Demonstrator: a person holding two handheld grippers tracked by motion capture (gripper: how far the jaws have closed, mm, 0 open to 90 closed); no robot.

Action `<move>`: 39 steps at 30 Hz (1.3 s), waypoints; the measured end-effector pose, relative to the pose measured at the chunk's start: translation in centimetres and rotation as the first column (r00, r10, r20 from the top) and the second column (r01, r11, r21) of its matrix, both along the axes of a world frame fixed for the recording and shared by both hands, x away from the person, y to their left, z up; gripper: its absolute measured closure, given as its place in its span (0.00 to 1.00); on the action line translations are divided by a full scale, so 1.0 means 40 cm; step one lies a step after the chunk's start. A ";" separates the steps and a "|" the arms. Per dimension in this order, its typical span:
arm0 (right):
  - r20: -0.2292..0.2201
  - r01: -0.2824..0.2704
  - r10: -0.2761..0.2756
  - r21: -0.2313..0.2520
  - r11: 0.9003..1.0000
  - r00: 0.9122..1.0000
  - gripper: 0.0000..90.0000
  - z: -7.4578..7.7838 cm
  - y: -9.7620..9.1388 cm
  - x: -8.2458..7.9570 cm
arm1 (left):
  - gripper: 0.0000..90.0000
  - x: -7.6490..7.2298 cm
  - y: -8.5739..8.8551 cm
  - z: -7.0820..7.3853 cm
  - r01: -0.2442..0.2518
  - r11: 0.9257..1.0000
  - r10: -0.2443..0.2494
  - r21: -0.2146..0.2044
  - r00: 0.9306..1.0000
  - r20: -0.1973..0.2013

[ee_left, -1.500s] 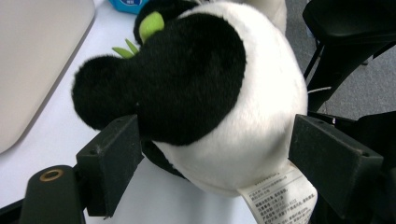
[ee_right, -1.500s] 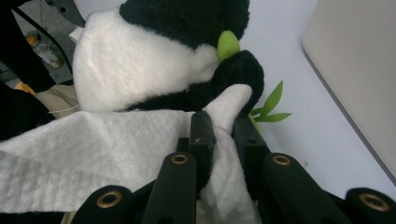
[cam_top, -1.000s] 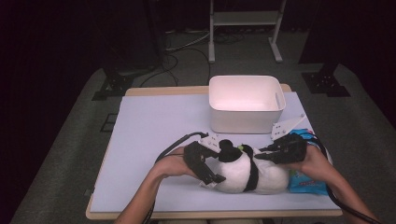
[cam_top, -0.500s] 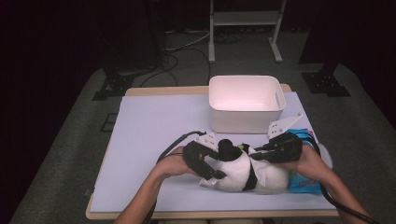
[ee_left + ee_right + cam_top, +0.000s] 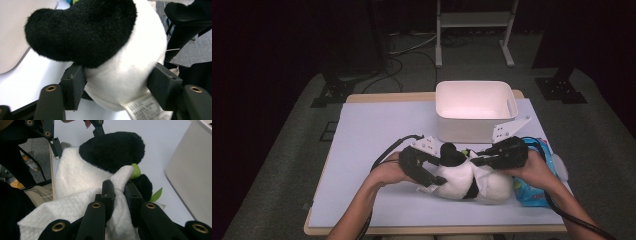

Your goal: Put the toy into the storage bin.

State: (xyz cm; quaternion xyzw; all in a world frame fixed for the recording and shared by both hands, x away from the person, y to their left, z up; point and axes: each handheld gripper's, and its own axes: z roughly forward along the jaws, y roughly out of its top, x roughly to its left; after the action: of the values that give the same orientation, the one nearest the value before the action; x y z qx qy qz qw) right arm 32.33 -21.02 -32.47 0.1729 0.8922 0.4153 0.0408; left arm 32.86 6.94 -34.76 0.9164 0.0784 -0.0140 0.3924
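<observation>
your surface (image 5: 377, 125) carries the white bin (image 5: 475, 111) at its far side, and the plush panda (image 5: 464, 179) lies just in front of it, near your edge, long axis running left to right between your hands. your left gripper (image 5: 117, 87) has just been closing; its fingers (image 5: 73, 86) now press the panda's white end from both sides. your right gripper (image 5: 120, 192) is clenched on a fold of white cloth (image 5: 75, 205) draped over the panda's other end. the bin lies straight ahead of the panda, nearer your right hand (image 5: 532, 167).
</observation>
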 end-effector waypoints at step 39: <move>0.025 -0.058 0.061 -0.095 0.994 0.998 0.91 0.010 0.008 -0.006 | 0.34 0.000 -0.026 -0.025 0.023 1.000 -0.024 -0.013 1.000 -0.015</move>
State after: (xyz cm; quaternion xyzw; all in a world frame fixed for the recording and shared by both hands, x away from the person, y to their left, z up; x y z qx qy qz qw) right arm 32.11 -20.68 -32.06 0.1383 0.9149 0.3762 0.0488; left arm 32.86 5.88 -35.75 0.9146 0.0705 -0.0260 0.3974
